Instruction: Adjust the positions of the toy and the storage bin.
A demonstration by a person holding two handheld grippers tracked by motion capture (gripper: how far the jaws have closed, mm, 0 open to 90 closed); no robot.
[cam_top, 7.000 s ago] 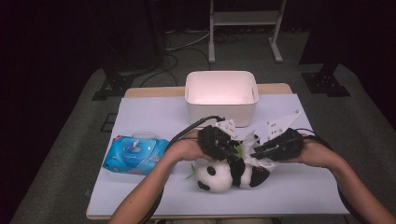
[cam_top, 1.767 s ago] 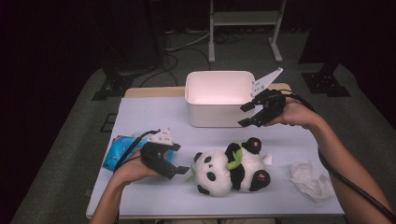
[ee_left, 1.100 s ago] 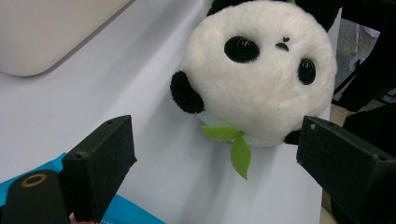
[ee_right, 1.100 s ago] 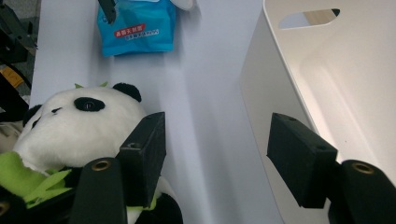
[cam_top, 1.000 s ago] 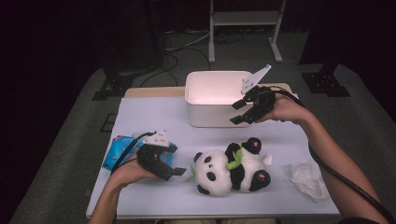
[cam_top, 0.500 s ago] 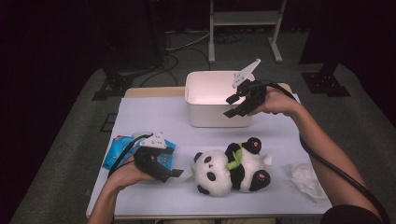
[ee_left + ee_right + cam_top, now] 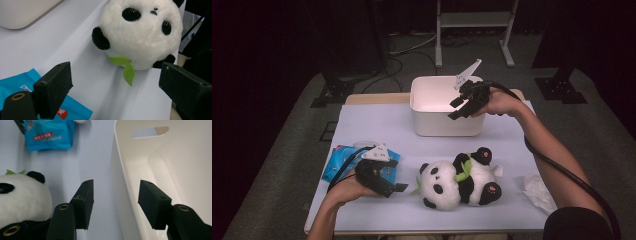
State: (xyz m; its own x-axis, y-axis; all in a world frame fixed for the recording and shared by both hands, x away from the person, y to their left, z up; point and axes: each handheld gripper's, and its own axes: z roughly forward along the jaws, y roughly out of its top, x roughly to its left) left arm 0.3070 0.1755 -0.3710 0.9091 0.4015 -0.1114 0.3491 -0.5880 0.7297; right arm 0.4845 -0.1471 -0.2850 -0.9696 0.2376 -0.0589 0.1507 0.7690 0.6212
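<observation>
the white bin's (image 7: pixel 120 202) near wall stands between the right gripper's (image 7: pixel 115 202) closing, still-apart jaws.

The table (image 7: pixel 377 120) has a white top. On it, a white bin (image 7: pixel 432 117) stands at the far middle. A blue wipes pack (image 7: pixel 337 162) lies near left, a plush panda (image 7: pixel 459 179) near the middle, and a crumpled tissue (image 7: pixel 538 192) near right.
</observation>
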